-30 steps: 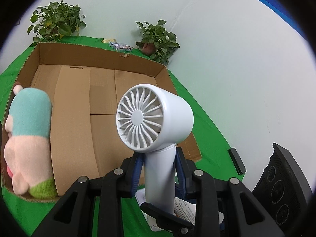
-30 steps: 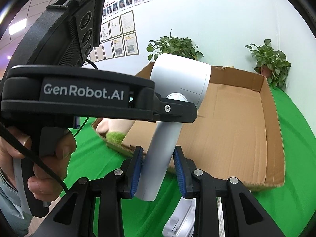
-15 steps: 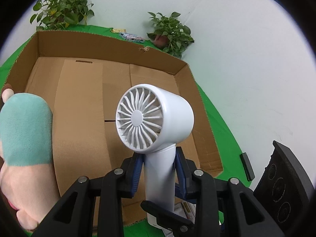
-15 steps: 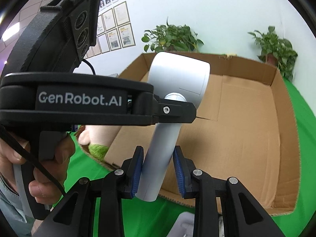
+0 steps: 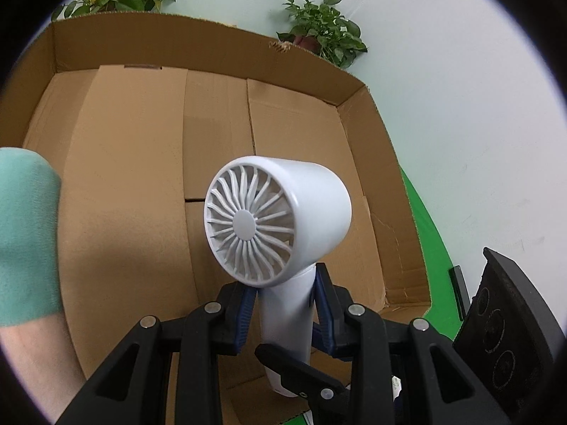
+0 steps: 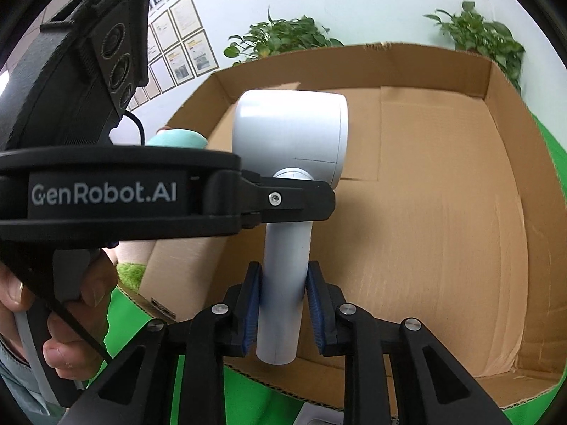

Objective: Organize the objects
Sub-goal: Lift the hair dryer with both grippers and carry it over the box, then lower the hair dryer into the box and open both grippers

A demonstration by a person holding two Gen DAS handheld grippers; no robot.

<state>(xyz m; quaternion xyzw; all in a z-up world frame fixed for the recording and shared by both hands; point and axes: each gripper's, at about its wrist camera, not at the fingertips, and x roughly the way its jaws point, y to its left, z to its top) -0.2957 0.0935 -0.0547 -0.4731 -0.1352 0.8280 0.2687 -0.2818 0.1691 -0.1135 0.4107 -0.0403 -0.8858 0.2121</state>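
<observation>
Left wrist view, quick rundown. Shows the left hand-held gripper (image 5: 283, 294) clamped, blue pads tight, on the handle of the white fan (image 5: 276, 216), just under the round head, grille facing the camera. Same grip as a second ago, no change there. Holding the fan upright over the floor of the open cardboard box (image 5: 141, 46). Way closer to the box than before. Used to show the whole box with green desk (image 5: 425, 248) round it, now nearly filled by cardboard, with only a strip of green left on the right. Plush toy (image 5: 24, 233) inside the box by the left wall, seen whole earlier, now cropped to a teal and pink chunk at the frame edge. Two potted plants (image 5: 319, 32) peeking over the far wall.

Right wrist view: right hand-held gripper (image 6: 283, 304) grasping the same handle lower down, near the butt end, jaws just squeezed in a touch tighter with the handle between them. Left one crossing in from the side, gripping up at the neck, a person's hand (image 6: 53, 318) wrapped round its grip. Fan head earlier up against the box's far rim and the plants, now sitting lower against the inside of the box. Butt end roughly over the near edge.
</observation>
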